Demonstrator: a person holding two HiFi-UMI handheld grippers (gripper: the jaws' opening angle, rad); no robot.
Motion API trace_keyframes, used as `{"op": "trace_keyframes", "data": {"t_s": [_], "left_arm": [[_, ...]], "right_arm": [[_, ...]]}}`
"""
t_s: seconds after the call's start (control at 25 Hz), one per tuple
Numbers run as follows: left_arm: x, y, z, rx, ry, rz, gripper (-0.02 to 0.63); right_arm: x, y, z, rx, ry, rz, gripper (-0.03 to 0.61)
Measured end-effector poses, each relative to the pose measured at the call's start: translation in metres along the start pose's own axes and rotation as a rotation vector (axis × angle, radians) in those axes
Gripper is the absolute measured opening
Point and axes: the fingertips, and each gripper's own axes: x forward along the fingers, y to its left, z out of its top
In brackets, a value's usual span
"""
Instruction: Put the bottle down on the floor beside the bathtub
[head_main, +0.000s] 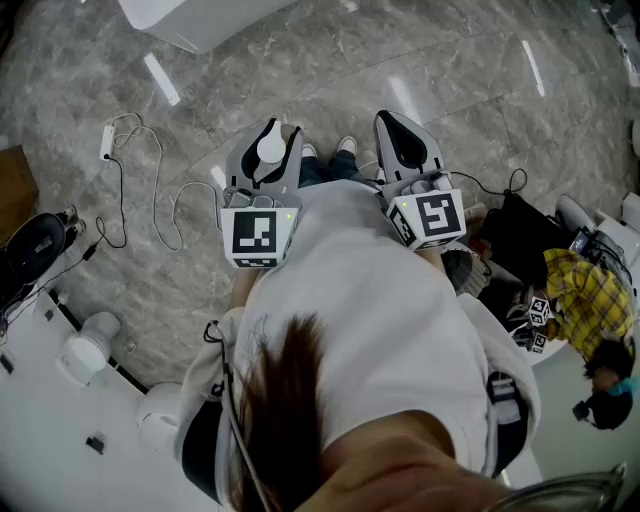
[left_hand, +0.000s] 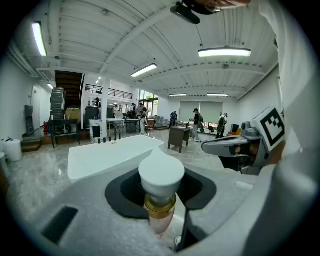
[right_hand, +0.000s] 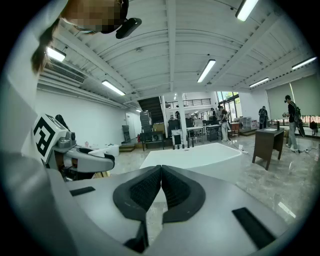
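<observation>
A bottle (left_hand: 160, 182) with a broad white cap, a gold collar and a pinkish body stands between the dark pads of my left gripper (left_hand: 161, 190), which is shut on it. In the head view the white cap (head_main: 270, 148) shows between the left gripper's (head_main: 267, 135) jaws, above the marble floor. My right gripper (right_hand: 161, 175) is shut with its ribbed pads together and nothing between them; in the head view this right gripper (head_main: 393, 122) sits beside the left one. The white bathtub (left_hand: 102, 155) lies ahead on the floor, its corner at the head view's top (head_main: 195, 22).
A white cable (head_main: 155, 195) with a plug block (head_main: 106, 141) trails over the floor at left. White devices (head_main: 88, 347) sit at the lower left. A person in a yellow checked shirt (head_main: 585, 298) is at the right. A dark cabinet (right_hand: 267, 142) stands beyond the tub.
</observation>
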Motion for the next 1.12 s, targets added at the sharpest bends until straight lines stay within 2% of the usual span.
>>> {"op": "trace_keyframes", "data": {"t_s": [0.6,0.72,0.88,1.12], "left_arm": [[-0.003,-0.033,-0.005,0.058,0.007,0.006,0.147],[-0.003,-0.038,-0.002,0.051,0.003,0.025,0.147],[0.0,-0.049,0.005,0.06,-0.027,0.053,0.147],[0.007,-0.055,0.014,0.025,-0.075,0.118,0.147]], "right_arm": [[-0.03,-0.013,-0.008,-0.009,-0.024,0.023,0.014],[-0.034,-0.014,-0.007,-0.013,-0.043,0.061,0.014],[-0.044,-0.029,-0.008,-0.013,-0.052,0.066,0.014],[-0.054,-0.052,-0.004,-0.048,-0.073,0.095,0.014]]}}
